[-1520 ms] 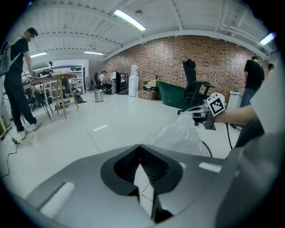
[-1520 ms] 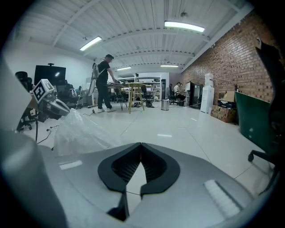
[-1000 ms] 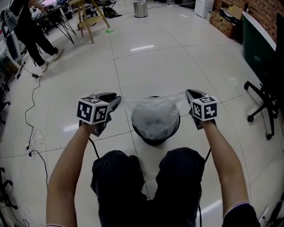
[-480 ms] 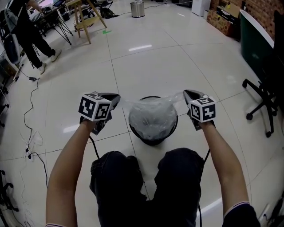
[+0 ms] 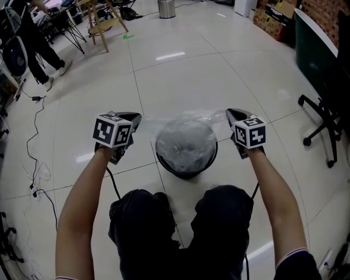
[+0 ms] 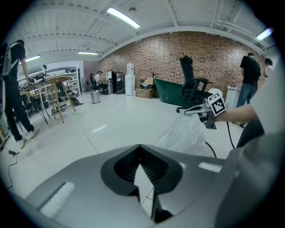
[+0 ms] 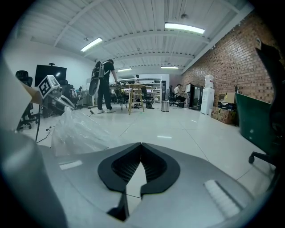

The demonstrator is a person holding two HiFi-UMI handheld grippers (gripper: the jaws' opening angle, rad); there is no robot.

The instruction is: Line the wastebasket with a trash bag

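A black round wastebasket [image 5: 186, 170] stands on the floor in front of my knees. A clear trash bag [image 5: 183, 139] lies over its top, its mouth stretched sideways between the two grippers. My left gripper [image 5: 135, 116] is shut on the bag's left edge, just left of the basket. My right gripper [image 5: 229, 113] is shut on the bag's right edge, just right of the basket. In the left gripper view the jaws [image 6: 139, 147] meet and the bag [image 6: 187, 133] runs off toward the other gripper [image 6: 209, 107]. The right gripper view shows closed jaws [image 7: 140, 144] and the bag [image 7: 75, 129] at left.
An office chair [image 5: 325, 126] and a green panel [image 5: 314, 49] are at the right. Cables [image 5: 41, 169] trail on the floor at the left. A wooden stool [image 5: 101, 22], a metal bin [image 5: 166, 8] and a standing person [image 5: 33, 44] are far back.
The left gripper's jaws have closed on the bag's left edge and drawn it leftward. The bag's mouth now spans wider across the basket. The right gripper has held still.
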